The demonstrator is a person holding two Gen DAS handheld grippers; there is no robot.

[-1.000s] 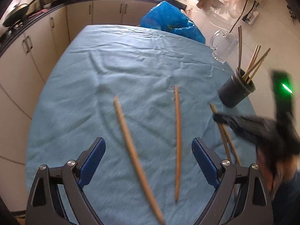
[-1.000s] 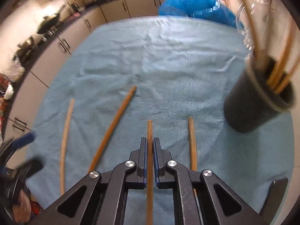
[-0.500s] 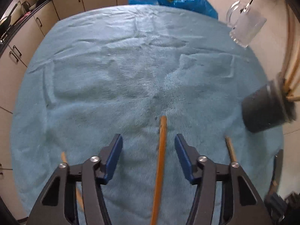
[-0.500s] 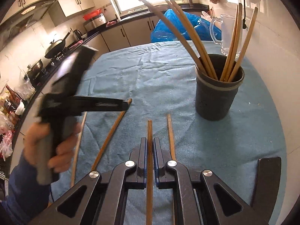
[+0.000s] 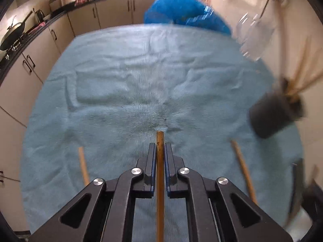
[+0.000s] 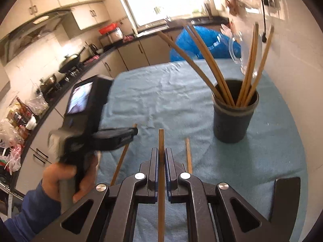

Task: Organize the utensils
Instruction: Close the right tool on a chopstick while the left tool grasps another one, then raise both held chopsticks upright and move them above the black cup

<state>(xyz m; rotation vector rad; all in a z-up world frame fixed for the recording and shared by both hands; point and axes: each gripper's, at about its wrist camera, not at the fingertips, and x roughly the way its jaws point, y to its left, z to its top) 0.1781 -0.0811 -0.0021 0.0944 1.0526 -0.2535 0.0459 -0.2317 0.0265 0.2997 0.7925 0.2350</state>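
In the left wrist view, the left tongs [image 5: 160, 157] have just been closing and now clamp a wooden chopstick [image 5: 160, 181] that runs straight up between the blue pads, its tip poking out just past them over the blue towel [image 5: 125, 92] covering the worktop. Two more chopsticks lie flat on the towel, one to the left [image 5: 83, 168] and one to the right [image 5: 243, 168] of the tongs, both well clear of them. Farther right, a dark cup [image 5: 272, 117] stands blurred near the towel's edge with sticks in it, and a clear glass mug [image 5: 252, 40] sits beyond it. A blue plastic bag [image 5: 181, 10] lies at the far end of the worktop.

In the right wrist view, the right tongs [image 6: 160, 161] are clenched on another chopstick [image 6: 160, 191], held lengthwise between the pads. Beside them on the towel lies a loose chopstick [image 6: 188, 155]. On the left a hand [image 6: 66, 179] in a blue sleeve grips the other tool. Ahead to the right, the dark cup [image 6: 234, 119] stands upright on the towel, holding a fan of chopsticks [image 6: 248, 74] that lean against its rim.
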